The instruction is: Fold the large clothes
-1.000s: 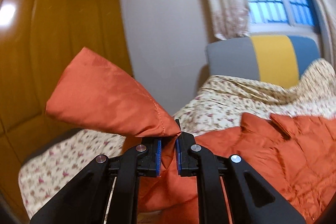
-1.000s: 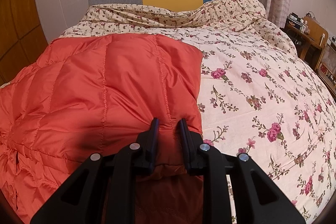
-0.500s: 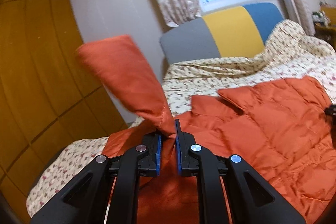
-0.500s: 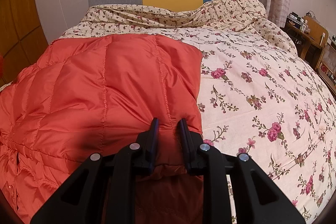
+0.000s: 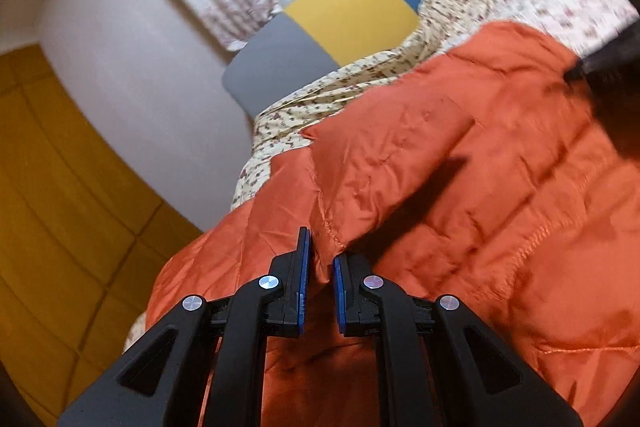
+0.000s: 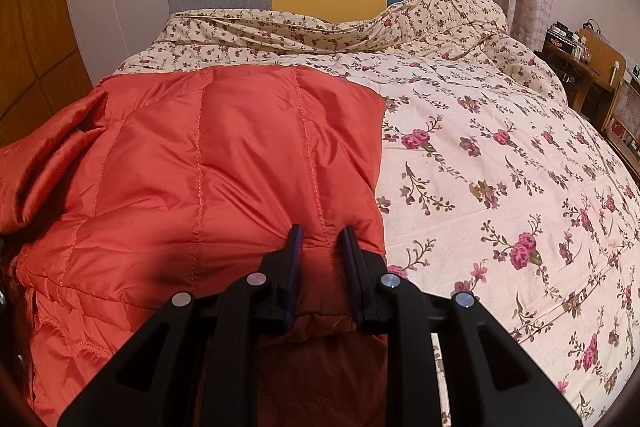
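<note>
Left wrist view: your left gripper (image 5: 319,267) clamped on sleeve cuff (image 5: 332,235), laying it across jacket (image 6: 224,167); right gripper (image 6: 322,247) pinches hem, anchoring it near bed's (image 6: 500,155) foot edge.

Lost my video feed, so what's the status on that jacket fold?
Left gripper shut on sleeve, laid across jacket. Right gripper clamped on jacket hem. Nothing in the way on bed.

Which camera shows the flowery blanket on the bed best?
The right wrist view: the flowery blanket spreads sharp and wide beside the orange jacket, roses clear. The left wrist view is tilted and blurred, showing only a strip of it behind the jacket, below the headboard.
</note>
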`<control>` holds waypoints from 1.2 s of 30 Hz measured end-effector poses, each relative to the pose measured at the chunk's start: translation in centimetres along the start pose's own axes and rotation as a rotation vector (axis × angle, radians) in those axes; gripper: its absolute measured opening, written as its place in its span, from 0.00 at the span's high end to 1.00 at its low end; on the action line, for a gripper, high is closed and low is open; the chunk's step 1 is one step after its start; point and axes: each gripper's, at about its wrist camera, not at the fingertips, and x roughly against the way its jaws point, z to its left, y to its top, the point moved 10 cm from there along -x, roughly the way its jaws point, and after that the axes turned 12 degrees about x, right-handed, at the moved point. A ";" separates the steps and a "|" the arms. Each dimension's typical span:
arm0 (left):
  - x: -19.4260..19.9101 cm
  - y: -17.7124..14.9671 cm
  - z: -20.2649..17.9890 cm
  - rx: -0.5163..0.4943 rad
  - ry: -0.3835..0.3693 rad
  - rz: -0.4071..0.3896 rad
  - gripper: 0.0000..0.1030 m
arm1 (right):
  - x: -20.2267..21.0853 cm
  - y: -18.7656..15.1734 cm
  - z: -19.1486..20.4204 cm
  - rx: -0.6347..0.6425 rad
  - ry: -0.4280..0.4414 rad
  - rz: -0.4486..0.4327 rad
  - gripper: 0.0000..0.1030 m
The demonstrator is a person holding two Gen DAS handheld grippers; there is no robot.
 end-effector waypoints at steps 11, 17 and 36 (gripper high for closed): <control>-1.6 -1.5 -3.3 -0.195 0.033 0.028 0.90 | 0.1 0.0 -0.1 0.000 0.001 0.001 0.80; 1.5 0.7 -0.8 -0.034 -0.071 -0.039 0.14 | 0.1 0.0 -0.1 0.000 0.000 0.002 0.80; -2.3 -5.0 19.4 0.797 -0.032 0.163 0.18 | 9.1 6.1 9.0 0.125 0.231 -0.246 0.60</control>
